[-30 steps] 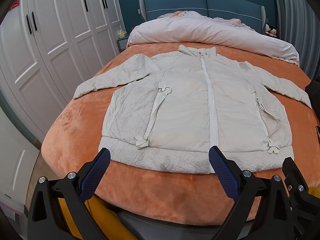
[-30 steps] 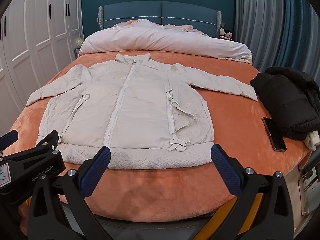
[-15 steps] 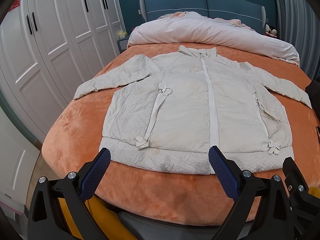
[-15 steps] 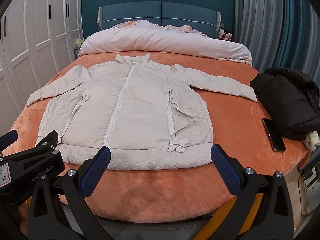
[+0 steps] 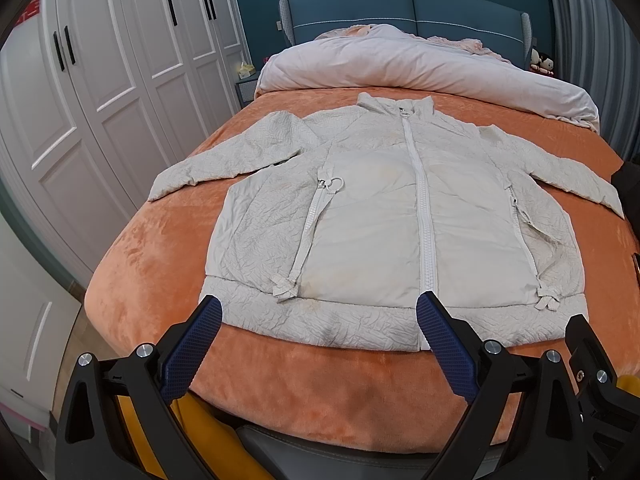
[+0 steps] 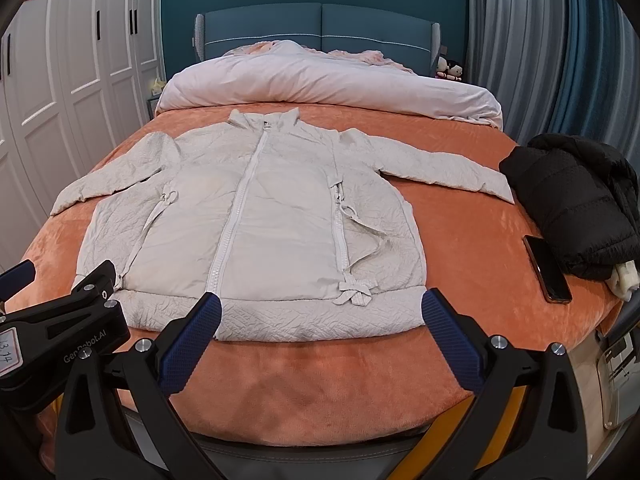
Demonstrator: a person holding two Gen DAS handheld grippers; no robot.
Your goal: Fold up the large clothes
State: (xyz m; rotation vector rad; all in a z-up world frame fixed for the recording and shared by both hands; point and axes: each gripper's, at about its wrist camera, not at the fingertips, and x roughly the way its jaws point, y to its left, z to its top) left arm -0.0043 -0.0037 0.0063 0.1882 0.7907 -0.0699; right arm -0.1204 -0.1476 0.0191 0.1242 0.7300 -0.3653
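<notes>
Both grippers hang at the near edge of the bed (image 5: 132,248), side by side, and neither touches anything. The left gripper (image 5: 318,338) has its two blue-padded fingers (image 5: 192,350) spread wide, with nothing between them but the view of the jacket hem and the orange blanket (image 5: 344,392) beyond. The right gripper (image 6: 320,334) is spread just as wide and also holds nothing; its fingers (image 6: 450,340) frame the hem's right half from short of the fabric. In the right wrist view the left gripper's black body shows at the near left, in front of the jacket's left hem corner. The jacket (image 6: 256,232) is pale cream, lies face up and flat in the middle of the blanket, zipped closed, collar toward the far end and hem toward the near edge. Both sleeves are spread out to left and right. A white duvet (image 6: 332,84) is bunched across the far end of the bed, in front of a blue headboard (image 6: 320,28). On the right side of the blanket lies a black coat (image 6: 576,204), with a phone (image 6: 547,268) just beside it on its near left. White wardrobes (image 5: 104,92) stand along the left wall.
</notes>
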